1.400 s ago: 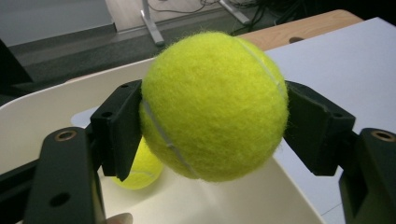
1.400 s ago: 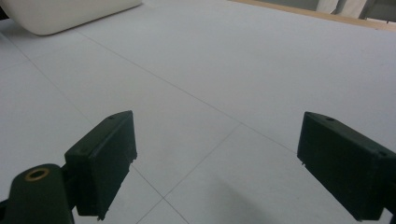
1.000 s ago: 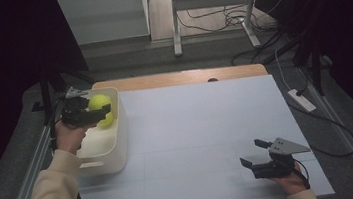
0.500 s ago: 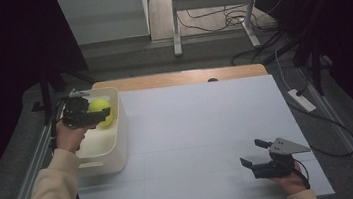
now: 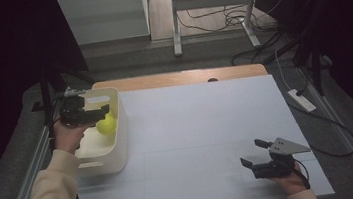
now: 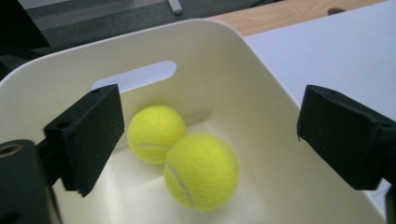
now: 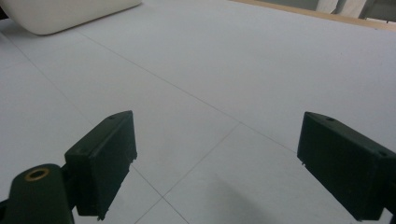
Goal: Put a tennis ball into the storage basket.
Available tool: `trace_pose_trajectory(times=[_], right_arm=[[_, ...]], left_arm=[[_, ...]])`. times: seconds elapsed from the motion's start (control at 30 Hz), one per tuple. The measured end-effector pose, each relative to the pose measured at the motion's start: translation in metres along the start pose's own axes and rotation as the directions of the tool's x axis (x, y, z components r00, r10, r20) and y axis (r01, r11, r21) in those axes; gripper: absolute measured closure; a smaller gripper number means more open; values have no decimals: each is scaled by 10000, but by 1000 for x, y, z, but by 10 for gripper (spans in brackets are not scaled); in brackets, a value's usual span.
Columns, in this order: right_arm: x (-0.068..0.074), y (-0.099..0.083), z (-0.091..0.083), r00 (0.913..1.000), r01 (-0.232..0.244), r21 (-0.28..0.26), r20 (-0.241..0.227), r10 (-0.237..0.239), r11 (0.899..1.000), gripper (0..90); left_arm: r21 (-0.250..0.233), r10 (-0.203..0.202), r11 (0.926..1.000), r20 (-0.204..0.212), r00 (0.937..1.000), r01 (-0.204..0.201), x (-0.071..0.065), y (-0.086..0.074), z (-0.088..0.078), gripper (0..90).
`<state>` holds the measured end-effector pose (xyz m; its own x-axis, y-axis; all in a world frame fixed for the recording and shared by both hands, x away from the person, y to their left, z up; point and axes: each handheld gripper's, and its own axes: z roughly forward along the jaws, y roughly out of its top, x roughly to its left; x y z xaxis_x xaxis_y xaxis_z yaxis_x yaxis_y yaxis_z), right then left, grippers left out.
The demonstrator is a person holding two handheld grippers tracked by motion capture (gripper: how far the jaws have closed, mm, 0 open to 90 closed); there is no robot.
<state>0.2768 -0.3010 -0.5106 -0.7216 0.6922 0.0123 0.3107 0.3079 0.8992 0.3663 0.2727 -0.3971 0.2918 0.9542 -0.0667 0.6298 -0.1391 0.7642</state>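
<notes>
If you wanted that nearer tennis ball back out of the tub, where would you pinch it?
Probably across the middle of the nearer tennis ball, coming straight down from above: the tub walls block any sideways approach. Place the pads clear of the other ball, which touches it.

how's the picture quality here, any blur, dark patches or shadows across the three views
High view: room edges fall into near black, the white table evenly lit, the left gripper small and soft. Left gripper view: tennis balls in the cream bin fairly sharp, near jaws blurred. Right gripper view: a faint shadow on the table between the right gripper jaws, far edge soft.
</notes>
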Motion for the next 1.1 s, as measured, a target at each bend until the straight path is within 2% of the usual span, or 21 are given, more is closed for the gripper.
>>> trace_pose_trajectory(times=[0.23,0.4,0.53,0.67,0.83,0.93,1.1], right_arm=[[0,0,0,10000,23,-4,14,-23,10000,118],[0,0,0,10000,32,4,11,-32,10000,118],[0,0,0,10000,14,-18,15,-14,10000,118],[-1,0,1,10000,20,-12,21,-20,10000,118],[-2,1,1,10000,17,-39,23,-17,10000,118],[-2,1,2,10000,51,-19,23,-51,10000,118],[-4,2,4,10000,-41,-98,49,41,9999,118]], left_arm=[[-327,-199,9992,795,9966,225,-2,-1,-4,77],[-649,-130,9977,1051,9944,199,-6,-3,-8,76],[-960,-47,9952,1423,9898,185,-10,-4,-13,78],[-1159,184,9933,1645,9862,8,-18,-4,-17,78],[-1422,433,9898,2112,9765,-132,-29,-4,-21,92],[-1490,507,9887,2224,9736,-175,-33,-6,-22,92],[-1604,455,9871,2583,9650,-36,-38,-10,-23,92]])
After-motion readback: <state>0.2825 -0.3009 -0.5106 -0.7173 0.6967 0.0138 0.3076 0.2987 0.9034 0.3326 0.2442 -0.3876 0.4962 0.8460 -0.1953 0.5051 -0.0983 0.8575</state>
